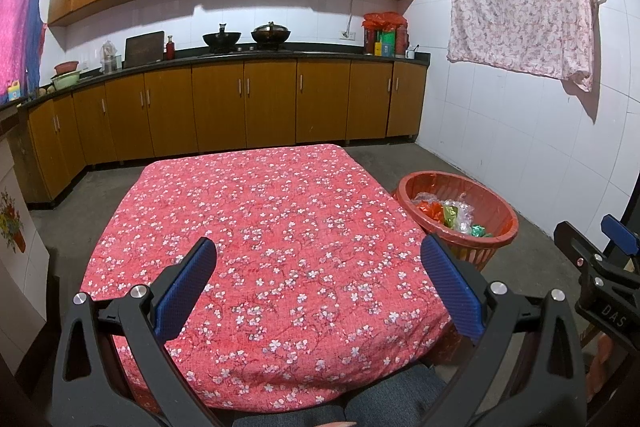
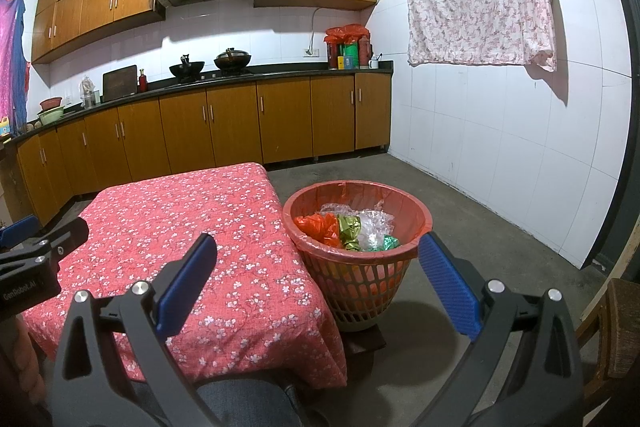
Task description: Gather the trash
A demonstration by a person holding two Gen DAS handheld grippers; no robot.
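1. Left claw (image 1: 318, 291) spread wide, holding nothing, above the counter under a red floral cloth (image 1: 260, 247).
2. Right claw (image 2: 318, 285) equally wide, empty.
3. One red plastic lattice basket (image 2: 360, 283) on the floor beside the counter holds crumpled wrappers (image 2: 348, 225).

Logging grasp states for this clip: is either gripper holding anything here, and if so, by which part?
Nothing is held. The left gripper and the right gripper both stand open with empty blue pads. The crumpled wrappers lie in the red plastic basket.
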